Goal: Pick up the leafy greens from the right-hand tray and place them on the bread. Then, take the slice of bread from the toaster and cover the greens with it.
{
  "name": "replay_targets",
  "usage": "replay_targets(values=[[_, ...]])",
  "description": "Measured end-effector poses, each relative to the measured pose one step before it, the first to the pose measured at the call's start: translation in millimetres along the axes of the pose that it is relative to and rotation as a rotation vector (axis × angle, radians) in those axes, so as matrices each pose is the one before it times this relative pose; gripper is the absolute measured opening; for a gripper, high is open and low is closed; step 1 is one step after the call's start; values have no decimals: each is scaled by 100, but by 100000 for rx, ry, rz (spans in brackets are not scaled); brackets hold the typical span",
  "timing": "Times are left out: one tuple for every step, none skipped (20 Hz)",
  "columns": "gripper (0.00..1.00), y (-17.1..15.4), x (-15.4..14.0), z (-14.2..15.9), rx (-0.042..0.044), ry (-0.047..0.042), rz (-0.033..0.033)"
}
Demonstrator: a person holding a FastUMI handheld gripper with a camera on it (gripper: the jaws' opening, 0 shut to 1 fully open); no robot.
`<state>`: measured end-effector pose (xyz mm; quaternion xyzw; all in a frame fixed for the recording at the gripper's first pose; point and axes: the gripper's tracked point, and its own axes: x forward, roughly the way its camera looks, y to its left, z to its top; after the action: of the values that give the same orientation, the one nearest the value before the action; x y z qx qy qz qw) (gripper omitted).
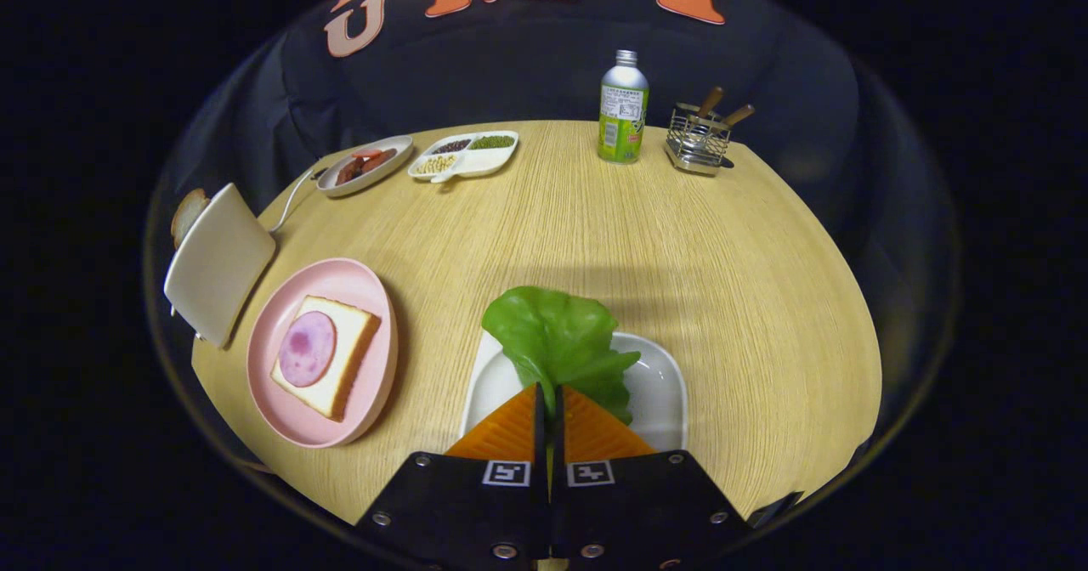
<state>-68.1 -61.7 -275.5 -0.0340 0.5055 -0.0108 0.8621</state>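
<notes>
My gripper (548,397) is shut on the leafy greens (557,337), pinching the leaf's near stem end between both fingers. The green leaf spreads ahead of the fingertips, over the white square tray (659,384), and its far edge reaches past the tray's rim. To the left of the fingers a pink plate (374,299) holds a slice of bread (336,363) topped with a round of ham (306,348). Further left stands the white toaster (219,261), with a second bread slice (187,214) sticking out of its far side.
At the table's far side are a plate of sausage pieces (364,165), a divided white dish of beans (463,155), a metal bottle (623,110) and a wire cutlery holder (699,136). A white cord (293,201) runs from the toaster. Bare wood lies between tray and bottle.
</notes>
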Motion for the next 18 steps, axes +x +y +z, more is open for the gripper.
replay_targets(values=[[1,380,-394,612,-40,-2310,1061],[1,387,-439,482,280,-1359,1518],[1,813,-489,592,1316,-1658,2947],[1,722,-329,716,1267,-1985,2643],[1,662,-95,630,670,-2014,1806],[1,434,-177,506,-1119,-1418,942],[1,429,-124,530,-809,-2038,829],[1,633,-91,525,-380,-1355,1381],[1,789,-84,322,-425,-994,1976],[1,741,-34,339,-1092,-770,1863],[1,649,97,308,-1309,-995,1327],[1,634,136,276,-1397,-473,1315],[1,688,161,128,-921,-338,1384],[1,709,202,176,-385,-307,1269],[1,634,138,150,-301,-354,1415],[1,577,188,122,-490,73,1136],[1,527,230,-34,-810,185,972],[1,478,167,24,-1027,170,849]])
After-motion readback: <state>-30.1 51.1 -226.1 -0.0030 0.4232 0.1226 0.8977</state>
